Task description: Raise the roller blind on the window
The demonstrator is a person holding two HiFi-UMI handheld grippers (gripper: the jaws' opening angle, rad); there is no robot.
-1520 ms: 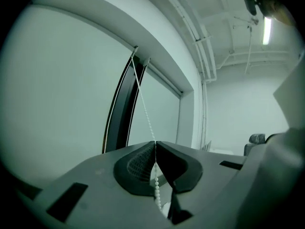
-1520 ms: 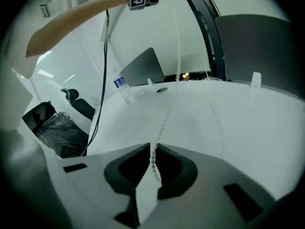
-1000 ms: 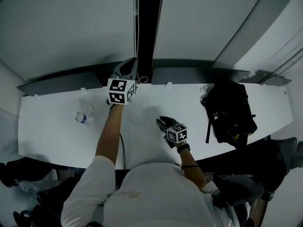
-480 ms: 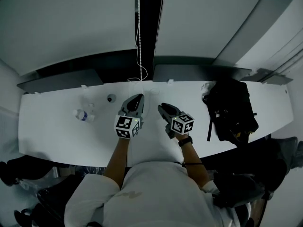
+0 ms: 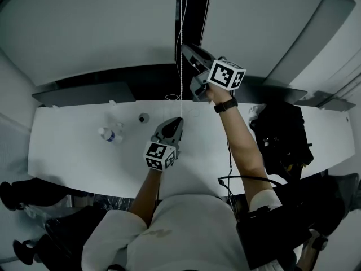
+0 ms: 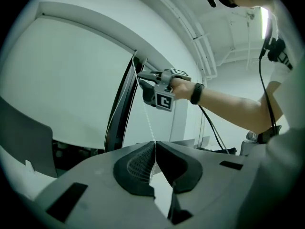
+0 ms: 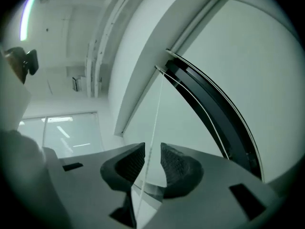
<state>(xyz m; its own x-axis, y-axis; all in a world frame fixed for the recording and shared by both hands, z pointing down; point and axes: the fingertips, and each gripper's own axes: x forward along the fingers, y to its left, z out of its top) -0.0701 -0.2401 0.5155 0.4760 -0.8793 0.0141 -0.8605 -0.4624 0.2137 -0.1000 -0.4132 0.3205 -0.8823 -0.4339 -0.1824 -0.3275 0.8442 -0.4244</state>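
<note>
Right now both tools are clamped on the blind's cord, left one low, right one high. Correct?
Not quite: the right tool, up high, has its jaws apart around the cord, as the right gripper view shows. The left tool, low, is clamped on it.

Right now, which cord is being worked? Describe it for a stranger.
Find the dark gap between the two pale blinds. The bead cord hangs left of it. Unlike the strands against the frame, it runs taut from the shut left gripper up through the open right gripper.

Long white desk (image 5: pixel 73 157); black bag (image 5: pixel 282 143), bottle (image 5: pixel 110 134) atop.
</note>
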